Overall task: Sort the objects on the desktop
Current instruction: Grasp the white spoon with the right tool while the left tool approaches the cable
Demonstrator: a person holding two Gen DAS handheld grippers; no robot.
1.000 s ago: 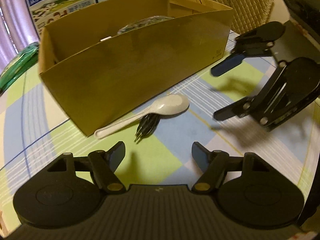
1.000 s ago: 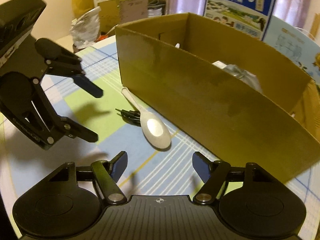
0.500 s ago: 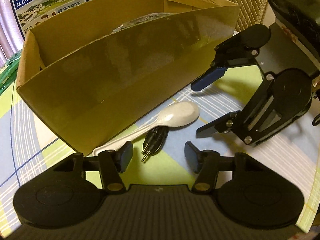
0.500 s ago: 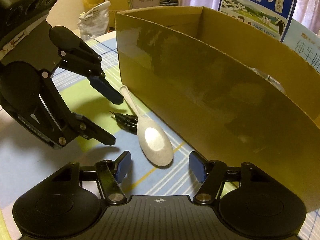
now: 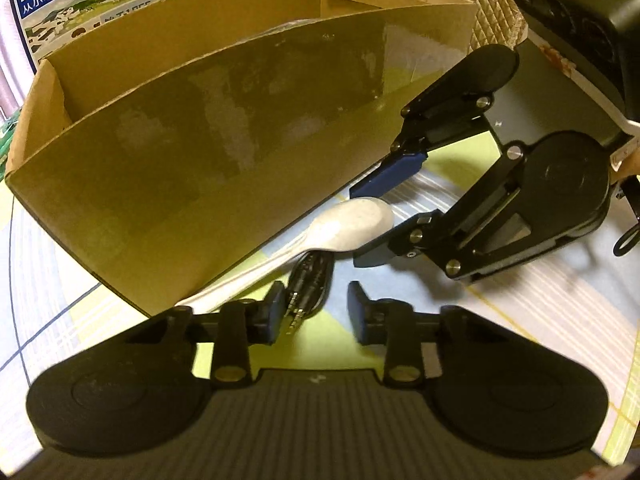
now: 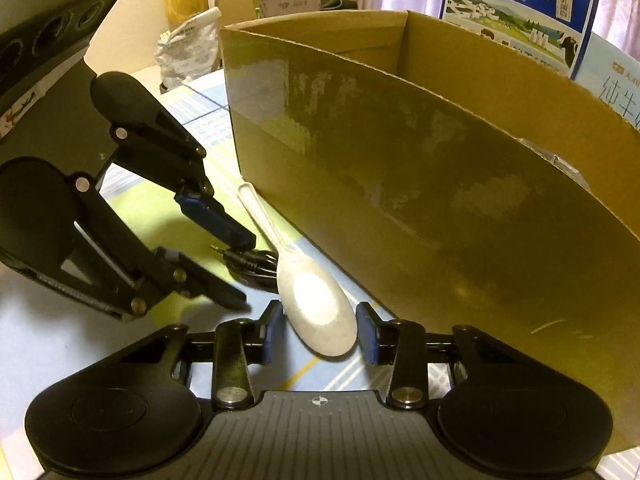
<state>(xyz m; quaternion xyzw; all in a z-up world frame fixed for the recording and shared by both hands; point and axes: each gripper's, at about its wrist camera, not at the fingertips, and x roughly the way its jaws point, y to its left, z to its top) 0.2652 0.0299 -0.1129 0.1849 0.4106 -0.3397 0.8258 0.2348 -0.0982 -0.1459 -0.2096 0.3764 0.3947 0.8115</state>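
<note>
With the spoon lying on the counter at the box's foot, its bowl bracketed at 12 o'clock by the right tool, spread apart, and the cable by the equally spread left tool, each should be centred before being squeezed.

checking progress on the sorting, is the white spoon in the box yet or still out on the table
Out. The white spoon lies on the tablecloth against the cardboard box's outer wall, its bowl between the open right gripper's fingers, not yet gripped.
</note>
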